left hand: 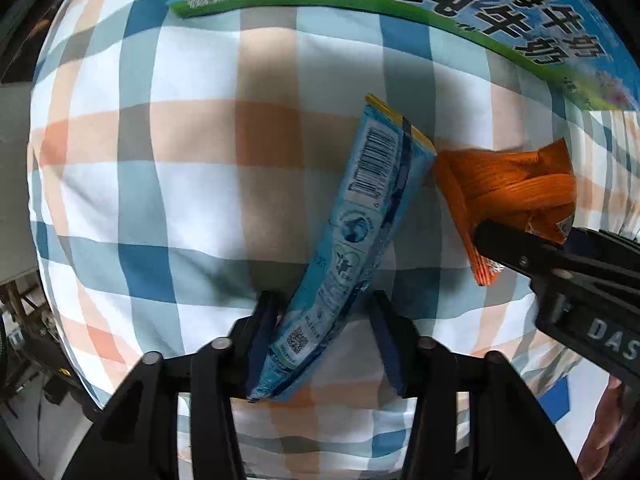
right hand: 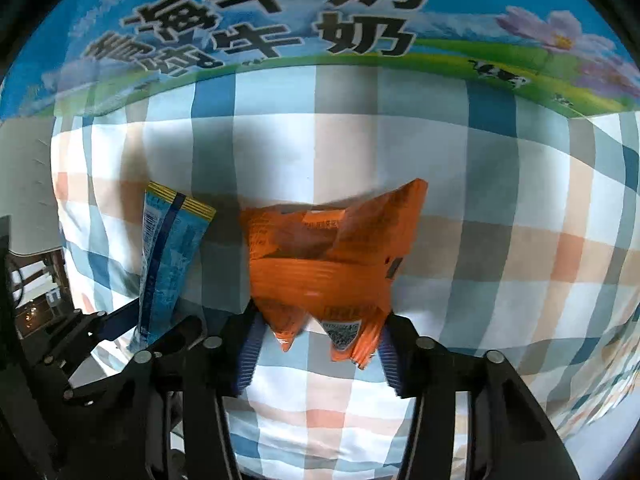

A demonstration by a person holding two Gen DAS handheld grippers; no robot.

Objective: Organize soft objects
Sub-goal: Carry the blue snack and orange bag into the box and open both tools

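There are two soft packets, one carton and one cushion. The blue packet (left hand: 362,216) is long and narrow, with a barcode and a yellow top edge. The orange packet (right hand: 328,256) is wider and crumpled. Both are over the checked cushion (left hand: 168,184), which has blue, orange and white squares. The milk carton (right hand: 280,20), with large black characters, a green meadow and small cows, stands at the far edge of the cushion.

The left gripper (left hand: 324,320) has its two fingers moderately open. The lower end of the blue packet passes between them and leans against the left finger (left hand: 260,332); the right finger is apart from it, so the packet seems to be not squeezed, though the contact at the bottom is hard to see.

The right gripper (right hand: 318,344) is closed to the width of the orange packet's lower end, and both blue pads press its sides. In the left wrist view the same gripper comes in from the right, with the orange packet just beside the top of the blue one.
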